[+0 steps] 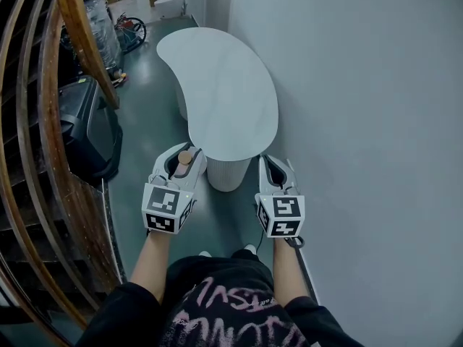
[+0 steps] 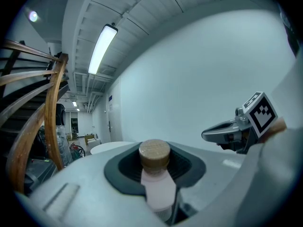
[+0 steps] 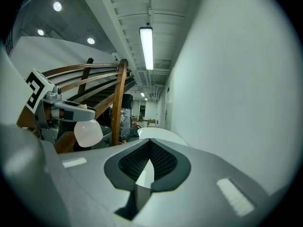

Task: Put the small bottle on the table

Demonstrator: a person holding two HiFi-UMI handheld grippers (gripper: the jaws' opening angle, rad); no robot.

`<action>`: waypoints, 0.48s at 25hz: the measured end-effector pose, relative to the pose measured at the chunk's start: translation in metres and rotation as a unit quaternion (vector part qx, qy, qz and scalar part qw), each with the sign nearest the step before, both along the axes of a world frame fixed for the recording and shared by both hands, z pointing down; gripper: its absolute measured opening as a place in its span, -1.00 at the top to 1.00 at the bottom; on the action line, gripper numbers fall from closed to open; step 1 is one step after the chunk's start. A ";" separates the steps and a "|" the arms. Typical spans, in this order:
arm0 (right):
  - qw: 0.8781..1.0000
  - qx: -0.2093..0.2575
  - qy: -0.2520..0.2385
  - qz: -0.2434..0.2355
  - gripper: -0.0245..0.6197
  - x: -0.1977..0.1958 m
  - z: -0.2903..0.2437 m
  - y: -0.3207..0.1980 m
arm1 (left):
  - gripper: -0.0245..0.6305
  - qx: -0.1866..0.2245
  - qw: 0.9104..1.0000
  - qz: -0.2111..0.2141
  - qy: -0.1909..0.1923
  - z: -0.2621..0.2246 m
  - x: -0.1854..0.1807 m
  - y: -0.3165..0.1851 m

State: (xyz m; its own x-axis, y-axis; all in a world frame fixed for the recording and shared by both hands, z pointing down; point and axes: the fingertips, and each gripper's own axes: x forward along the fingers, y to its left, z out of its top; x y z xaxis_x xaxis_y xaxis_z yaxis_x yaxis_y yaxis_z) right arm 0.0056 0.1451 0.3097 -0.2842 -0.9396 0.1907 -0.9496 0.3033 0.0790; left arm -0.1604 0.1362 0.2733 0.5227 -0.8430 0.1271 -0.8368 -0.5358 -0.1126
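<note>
Plainly, the bottle [image 2: 159, 192] is gripped by the left hand-held gripper [image 1: 183, 151]. In the left gripper view its pale body is pinched between the two dark ribbed pads, and its brown cap [image 2: 154, 153] stands up above them. The bottle is held roughly upright along the jaws. In the head view only the round cap is seen, set between the tips of the jaws.

The bottle is not on the desk [image 1: 230, 100]. It is carried over the dark green floor [image 1: 145, 129], just short of the desk's near rim and to the left of the ribbed pedestal [image 1: 228, 174] under that rim. The desk top is white and kidney-shaped, and it runs away from the person along the pale wall [image 1: 362, 121].

The right hand-held gripper [image 3: 150, 149] is closed with nothing in it. In its own view the pads are brought together at the tips, and only a thin pale wedge of background is seen lower down between them. In the head view it is held level with the left one, to the right of the pedestal and near the wall. The two are well apart, each with its marker cube turned toward the camera.

A curved wooden railing [image 1: 79, 35] is seen at the left. A long ceiling lamp [image 2: 102, 48] is lit overhead. Both forearms [image 1: 153, 262] are stretched forward from dark sleeves.
</note>
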 end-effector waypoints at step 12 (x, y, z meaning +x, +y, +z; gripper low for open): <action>1.000 -0.005 -0.002 0.011 0.89 -0.008 0.006 0.010 | 0.57 -0.003 1.000 0.011 0.000 0.004 -0.006 0.006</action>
State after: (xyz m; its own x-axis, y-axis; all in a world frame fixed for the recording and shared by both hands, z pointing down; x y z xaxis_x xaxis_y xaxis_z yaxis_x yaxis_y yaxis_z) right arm -0.0021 0.1550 0.3152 -0.2640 -0.9440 0.1982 -0.9565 0.2827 0.0726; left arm -0.1669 0.1418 0.2778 0.5410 -0.8306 0.1323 -0.8249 -0.5547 -0.1090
